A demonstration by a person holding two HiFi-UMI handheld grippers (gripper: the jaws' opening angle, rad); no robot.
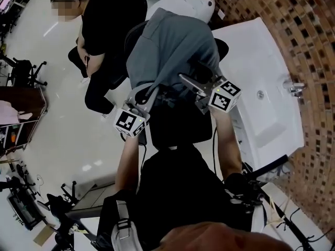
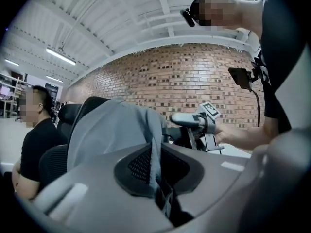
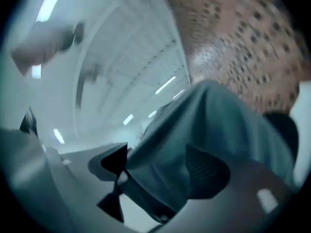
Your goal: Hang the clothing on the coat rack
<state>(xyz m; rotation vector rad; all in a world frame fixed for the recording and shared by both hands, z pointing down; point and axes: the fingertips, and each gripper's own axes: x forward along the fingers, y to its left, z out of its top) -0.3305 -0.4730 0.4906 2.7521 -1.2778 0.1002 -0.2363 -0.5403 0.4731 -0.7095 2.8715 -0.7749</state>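
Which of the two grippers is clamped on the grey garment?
The left gripper: its jaws are pinched shut on a fold of the grey garment. The right gripper has its jaws wide apart, with cloth lying between them.

garment (image 1: 172, 46) draped over chair (image 2: 90, 103) — seated person (image 1: 104, 35) left, basin (image 1: 251, 51) right, brick wall (image 1: 293, 25) beyond

Lab-like workshop hall: brick wall (image 2: 184, 81), ceiling strip lights (image 2: 60, 56), office chair (image 2: 52, 163), floor-standing equipment (image 1: 23, 72).

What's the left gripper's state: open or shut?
Shut on the grey garment: the left gripper pinches a fold of its cloth between closed jaws.
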